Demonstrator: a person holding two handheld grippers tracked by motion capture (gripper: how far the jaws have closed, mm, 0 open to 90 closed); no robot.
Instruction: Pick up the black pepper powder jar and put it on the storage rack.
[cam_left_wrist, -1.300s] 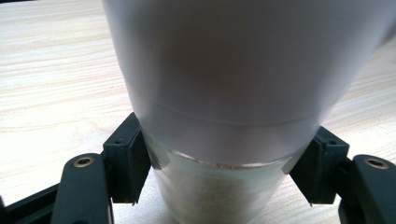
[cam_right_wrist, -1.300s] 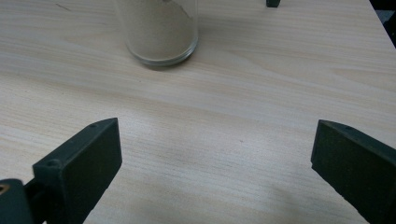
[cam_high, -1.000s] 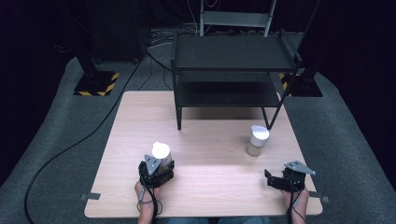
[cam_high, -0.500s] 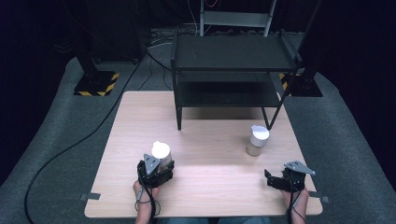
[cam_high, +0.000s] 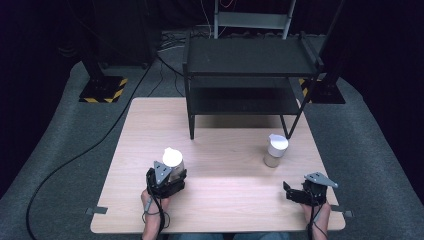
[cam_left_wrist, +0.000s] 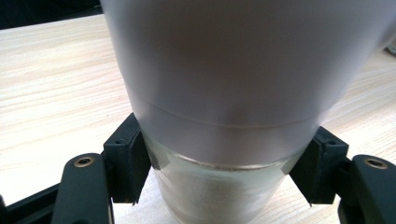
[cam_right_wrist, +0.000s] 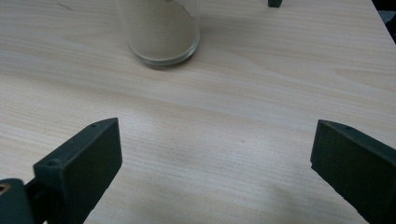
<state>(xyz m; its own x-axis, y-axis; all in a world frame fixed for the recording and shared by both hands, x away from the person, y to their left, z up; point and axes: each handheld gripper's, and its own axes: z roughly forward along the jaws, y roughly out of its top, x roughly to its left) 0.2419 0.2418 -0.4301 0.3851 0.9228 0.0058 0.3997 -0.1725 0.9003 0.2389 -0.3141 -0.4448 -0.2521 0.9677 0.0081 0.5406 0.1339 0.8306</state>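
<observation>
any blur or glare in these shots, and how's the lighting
High view: the table is brightly lit against a dark surround, and the near jar's white lid is blown out. Left gripper view: that lid is so close it's a soft, out-of-focus mass, while the pads look sharper. Right gripper view: evenly lit and fairly sharp, with the far jar cut off at the top edge.
</observation>
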